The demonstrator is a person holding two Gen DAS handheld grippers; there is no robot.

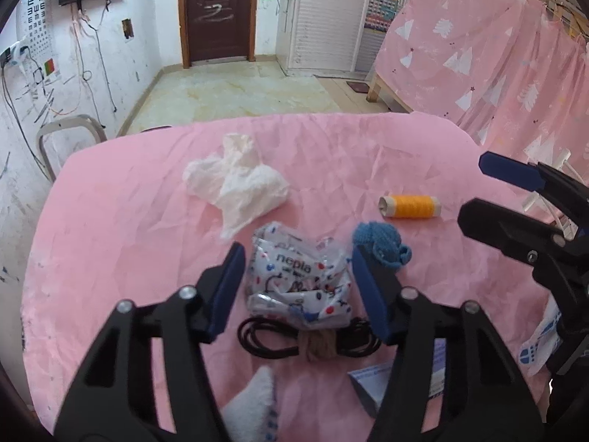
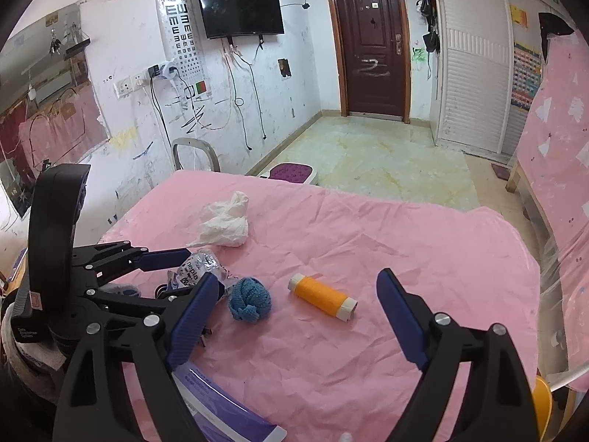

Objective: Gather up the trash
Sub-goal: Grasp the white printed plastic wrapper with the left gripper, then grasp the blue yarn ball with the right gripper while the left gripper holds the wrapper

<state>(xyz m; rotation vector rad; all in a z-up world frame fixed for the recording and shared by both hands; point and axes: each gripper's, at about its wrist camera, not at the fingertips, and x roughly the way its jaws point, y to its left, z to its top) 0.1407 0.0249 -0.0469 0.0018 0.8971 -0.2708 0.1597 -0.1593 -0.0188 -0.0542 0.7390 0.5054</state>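
Observation:
A crumpled plastic tissue wrapper [image 1: 299, 276] printed "nepia" lies on the pink table cloth [image 1: 129, 228]. My left gripper [image 1: 296, 287] is open with its blue pads on either side of the wrapper, not closed on it. The wrapper also shows in the right wrist view [image 2: 197, 270] between the left gripper's fingers. A crumpled white tissue [image 1: 239, 180] lies farther back; it also shows in the right wrist view [image 2: 226, 223]. My right gripper [image 2: 294, 316] is open and empty, above the cloth near the orange spool.
An orange thread spool [image 2: 322, 296], a blue knitted ball [image 2: 250, 298], a coiled black cable [image 1: 279, 339] and a purple-white booklet [image 2: 221, 409] lie on the table. A metal chair back [image 2: 195, 154] stands at the far left edge. A pink-draped frame [image 1: 478, 59] is on the right.

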